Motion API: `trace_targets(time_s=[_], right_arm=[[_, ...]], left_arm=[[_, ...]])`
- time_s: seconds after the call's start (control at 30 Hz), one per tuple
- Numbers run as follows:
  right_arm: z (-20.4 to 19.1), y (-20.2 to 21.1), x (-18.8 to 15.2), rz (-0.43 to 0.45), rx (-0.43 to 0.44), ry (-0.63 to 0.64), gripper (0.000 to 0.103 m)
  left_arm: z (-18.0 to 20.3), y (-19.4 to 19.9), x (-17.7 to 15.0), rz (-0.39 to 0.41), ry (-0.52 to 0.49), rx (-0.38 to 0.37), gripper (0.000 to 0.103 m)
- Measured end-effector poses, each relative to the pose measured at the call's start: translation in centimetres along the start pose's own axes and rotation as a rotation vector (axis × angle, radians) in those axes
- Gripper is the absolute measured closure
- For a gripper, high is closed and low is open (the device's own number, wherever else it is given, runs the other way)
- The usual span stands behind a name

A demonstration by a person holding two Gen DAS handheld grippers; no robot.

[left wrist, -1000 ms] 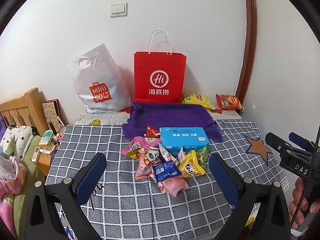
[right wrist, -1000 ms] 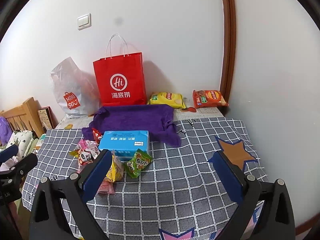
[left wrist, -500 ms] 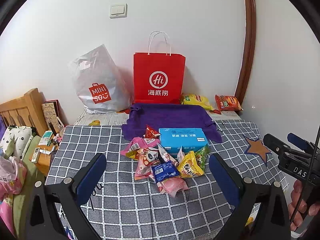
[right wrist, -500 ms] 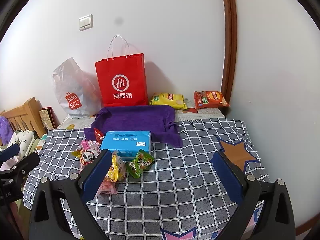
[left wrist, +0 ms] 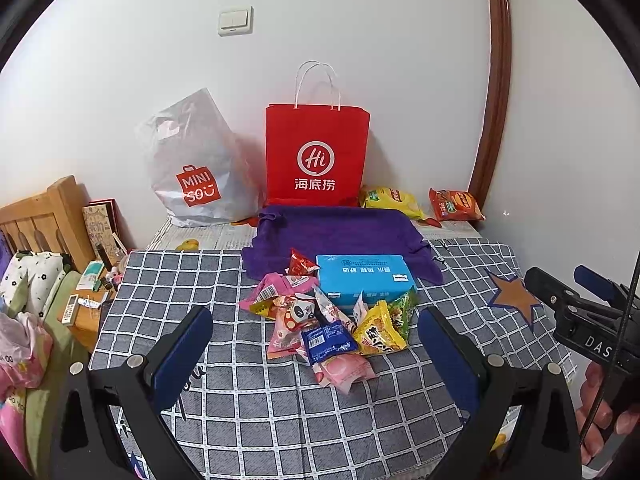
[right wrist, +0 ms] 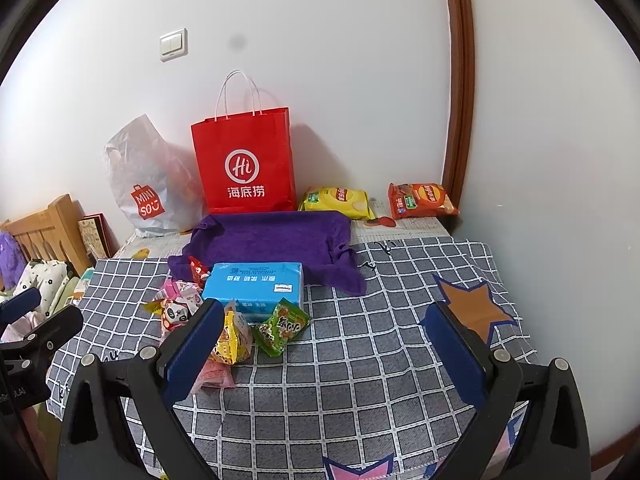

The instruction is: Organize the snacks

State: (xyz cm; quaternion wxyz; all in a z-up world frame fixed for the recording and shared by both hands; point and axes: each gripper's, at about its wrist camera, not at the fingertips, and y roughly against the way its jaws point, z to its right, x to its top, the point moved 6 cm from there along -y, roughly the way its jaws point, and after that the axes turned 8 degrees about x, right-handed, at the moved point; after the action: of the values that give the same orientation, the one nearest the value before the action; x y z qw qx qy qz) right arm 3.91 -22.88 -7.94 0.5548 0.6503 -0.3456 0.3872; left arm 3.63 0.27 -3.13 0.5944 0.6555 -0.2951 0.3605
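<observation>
Both the left gripper (left wrist: pixel 316 354) and right gripper (right wrist: pixel 326 344) gape empty; we judge the snack packets (left wrist: pixel 332 320) light, crinkly, slippery, best pinched at a sealed edge.

The right tool (right wrist: pixel 320 344) is hovering wide open at the bottom of the frame; a blue box (right wrist: pixel 256 286) is lying mid-frame on the desk (right wrist: pixel 380 360), snack packets (right wrist: pixel 280 326) touching it
</observation>
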Motion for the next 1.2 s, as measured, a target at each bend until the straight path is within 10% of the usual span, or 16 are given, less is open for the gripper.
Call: trace_targets(time_s=[1.2], right_arm=[[-0.34, 0.18, 0.10, 0.006, 0.009, 0.011, 0.003]], left_arm=[[0.03, 0.12, 0.01, 0.014, 0.003, -0.004, 0.000]])
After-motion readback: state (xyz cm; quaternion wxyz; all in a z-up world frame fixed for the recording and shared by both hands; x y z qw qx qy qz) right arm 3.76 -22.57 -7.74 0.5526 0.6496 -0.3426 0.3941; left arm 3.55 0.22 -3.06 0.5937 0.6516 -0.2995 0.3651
